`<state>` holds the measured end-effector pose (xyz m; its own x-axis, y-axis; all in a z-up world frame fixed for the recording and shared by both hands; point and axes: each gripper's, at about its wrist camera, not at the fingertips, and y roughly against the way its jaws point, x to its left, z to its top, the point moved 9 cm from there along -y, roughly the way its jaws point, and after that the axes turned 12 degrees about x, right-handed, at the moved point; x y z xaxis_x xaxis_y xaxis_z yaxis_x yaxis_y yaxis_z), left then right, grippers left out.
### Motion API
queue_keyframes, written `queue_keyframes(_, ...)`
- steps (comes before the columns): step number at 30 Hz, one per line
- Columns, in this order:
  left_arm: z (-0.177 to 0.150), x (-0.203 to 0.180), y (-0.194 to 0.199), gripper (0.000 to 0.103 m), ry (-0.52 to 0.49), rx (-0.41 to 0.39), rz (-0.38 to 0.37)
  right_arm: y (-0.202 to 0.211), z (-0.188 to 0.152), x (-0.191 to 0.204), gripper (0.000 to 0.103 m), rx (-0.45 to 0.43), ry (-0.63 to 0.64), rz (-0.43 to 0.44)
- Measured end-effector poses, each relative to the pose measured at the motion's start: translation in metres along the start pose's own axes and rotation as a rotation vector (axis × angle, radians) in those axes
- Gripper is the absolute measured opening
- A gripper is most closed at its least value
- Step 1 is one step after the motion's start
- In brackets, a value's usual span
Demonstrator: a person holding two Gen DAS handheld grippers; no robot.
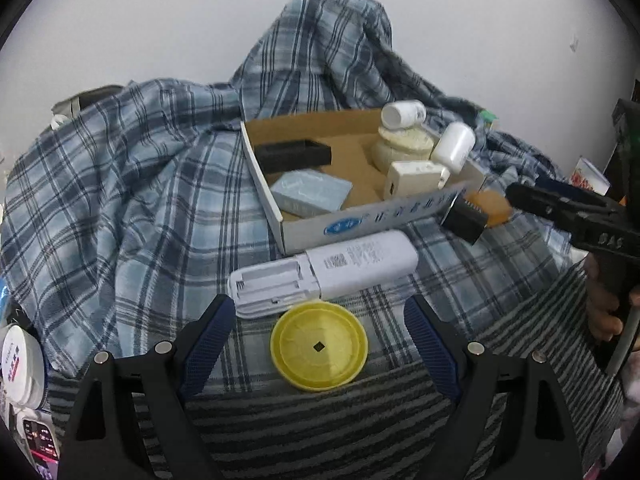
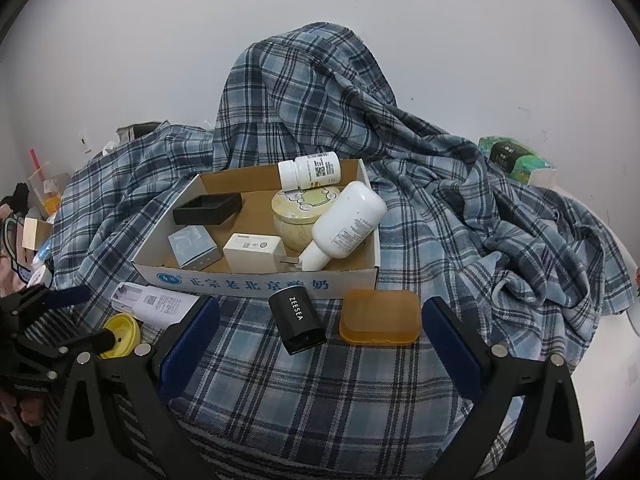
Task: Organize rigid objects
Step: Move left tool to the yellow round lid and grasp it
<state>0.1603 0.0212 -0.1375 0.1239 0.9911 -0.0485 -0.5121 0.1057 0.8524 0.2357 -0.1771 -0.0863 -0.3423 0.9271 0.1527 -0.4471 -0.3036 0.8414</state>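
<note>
A shallow cardboard box (image 1: 304,222) (image 2: 256,280) sits on plaid cloth. It holds a black tray (image 2: 208,209), a grey-blue box (image 2: 194,246), a white charger (image 2: 252,258), a round tin (image 2: 298,216) and two white bottles (image 2: 348,220). In front of it lie a white device (image 1: 324,268), a yellow lid (image 1: 319,345) (image 2: 120,334), a black ZEESEA case (image 2: 298,320) and an orange soap box (image 2: 380,317). My left gripper (image 1: 319,340) is open around the yellow lid. My right gripper (image 2: 320,336) is open, with the black case and orange box between its fingers.
Plaid shirt cloth (image 2: 460,216) is heaped behind and to the right of the box. A striped cloth (image 1: 320,420) lies in front. A green tissue pack (image 2: 516,158) sits at the back right. Clutter with a white jar (image 1: 20,364) fills the left edge.
</note>
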Motion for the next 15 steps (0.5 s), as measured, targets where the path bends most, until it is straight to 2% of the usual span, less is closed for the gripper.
queue_keyframes(6, -0.006, 0.001, -0.02, 0.088, 0.006, 0.083, 0.02, 0.0, -0.002, -0.003, 0.101, 0.007, -0.007, -0.002)
queue_keyframes(10, -0.009, -0.001, -0.03, 0.088, 0.0, 0.131, -0.011, 0.0, -0.002, -0.002, 0.101, 0.008, -0.002, -0.011)
queue_keyframes(12, -0.01, 0.0, -0.033, 0.078, 0.002, 0.145, -0.008, 0.0, -0.002, -0.002, 0.101, 0.008, -0.002, -0.013)
queue_keyframes(13, -0.011, 0.0, -0.034, 0.07, 0.002, 0.151, -0.007, 0.0, -0.002, -0.002, 0.101, 0.007, -0.003, -0.014)
queue_keyframes(15, -0.013, 0.001, -0.038, 0.064, 0.005, 0.172, -0.005, 0.001, -0.002, -0.003, 0.101, 0.005, -0.004, -0.015)
